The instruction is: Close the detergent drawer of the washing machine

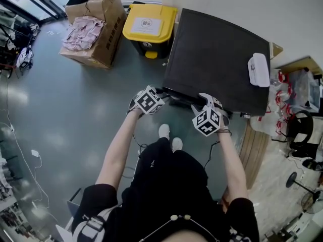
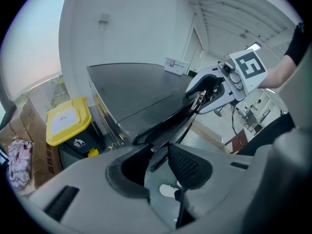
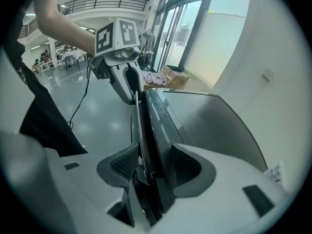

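The black washing machine [image 1: 217, 59] stands in front of me, its top seen from above. Along its front edge the long, thin black drawer front [image 3: 146, 126] sticks out a little, also visible as the drawer front [image 2: 170, 123]. My right gripper [image 3: 151, 167] is shut on one end of it, with the panel filling the gap between the pads. At the other end my left gripper [image 2: 158, 157] has the panel's corner between its pads, which lie close against it. In the head view the left gripper [image 1: 161, 93] and the right gripper [image 1: 202, 102] sit side by side at that edge.
A yellow-lidded bin [image 1: 150, 26] stands left of the machine, and a cardboard box [image 1: 103, 29] with cloth is farther left. A white object [image 1: 258, 69] lies on the machine top. My shoes [image 1: 169, 132] are just below the drawer. Shelves and clutter are at the right.
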The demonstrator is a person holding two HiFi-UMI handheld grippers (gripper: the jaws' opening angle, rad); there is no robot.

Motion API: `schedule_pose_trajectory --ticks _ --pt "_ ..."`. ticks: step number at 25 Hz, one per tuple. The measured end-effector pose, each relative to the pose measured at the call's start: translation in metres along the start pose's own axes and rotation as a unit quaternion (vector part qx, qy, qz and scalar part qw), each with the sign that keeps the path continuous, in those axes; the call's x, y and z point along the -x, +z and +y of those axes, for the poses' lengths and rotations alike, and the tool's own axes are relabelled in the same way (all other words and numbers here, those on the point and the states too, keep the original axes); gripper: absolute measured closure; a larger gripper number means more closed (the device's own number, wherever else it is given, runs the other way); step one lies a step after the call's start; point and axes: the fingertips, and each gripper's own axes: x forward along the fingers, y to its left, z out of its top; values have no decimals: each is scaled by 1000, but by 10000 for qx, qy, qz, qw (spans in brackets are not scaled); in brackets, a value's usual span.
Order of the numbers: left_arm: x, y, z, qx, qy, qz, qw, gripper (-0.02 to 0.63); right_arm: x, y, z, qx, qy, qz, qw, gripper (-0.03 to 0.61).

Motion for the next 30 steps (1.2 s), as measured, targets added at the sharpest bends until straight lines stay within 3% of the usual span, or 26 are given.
schedule_pose_trajectory --ticks 3,9,15,21,26,30 --pt "0 0 2 193 152 28 9997 496 -1 0 -2 -130 -85 1 9999 354" --pt "4 0 12 733 917 -313 9926 494 -3 1 -6 -255 -277 28 9993 371" --pt "16 -12 19 1551 1543 -581 9740 494 -4 1 -6 -342 -385 55 9987 370" --pt "17 -14 17 2186 1489 -684 9620 494 -5 1 -6 -397 -497 97 9979 371" --pt "16 -1 17 2195 1508 -691 9614 506 -5 1 -6 -470 -600 122 9970 373" --pt "13 -1 17 2449 1444 -772 9556 506 -6 1 -7 -485 -672 152 9964 374"
